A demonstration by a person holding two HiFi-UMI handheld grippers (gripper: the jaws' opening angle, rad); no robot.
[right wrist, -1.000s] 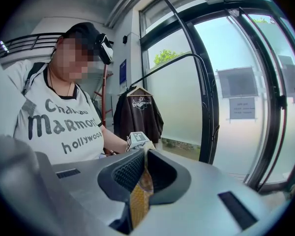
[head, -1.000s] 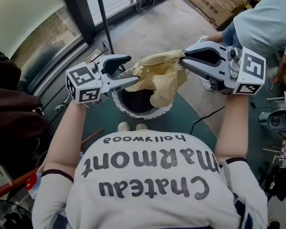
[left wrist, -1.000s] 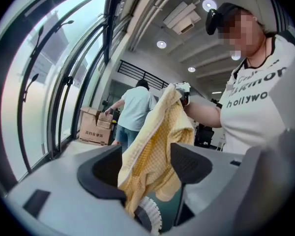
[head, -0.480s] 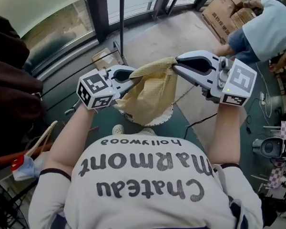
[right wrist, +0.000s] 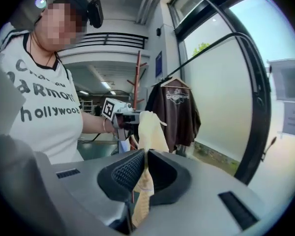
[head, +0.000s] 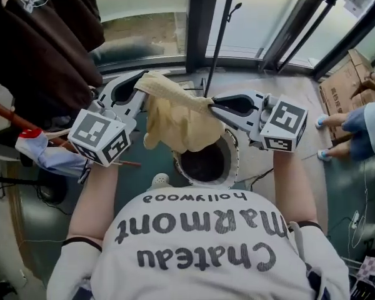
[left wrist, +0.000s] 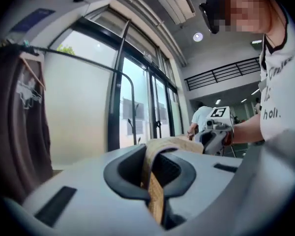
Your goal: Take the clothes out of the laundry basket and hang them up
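**Head view.** A brown shirt (head: pixel 44 42) hung at the upper left and filled more of the view than a second earlier, as the person had turned toward it. The laundry basket (head: pixel 236 162) stood on the floor below the hands. The yellow cloth (head: pixel 178 117) was clear of the basket, slung in the air between both tools. The left tongs (head: pixel 140 81), open beside the cloth a second before, had closed on its upper corner. The right tongs (head: pixel 211 105) were clamped on the opposite edge. Judgement: removal was done and the two-point hold suited spreading the cloth; hanging had not yet begun.
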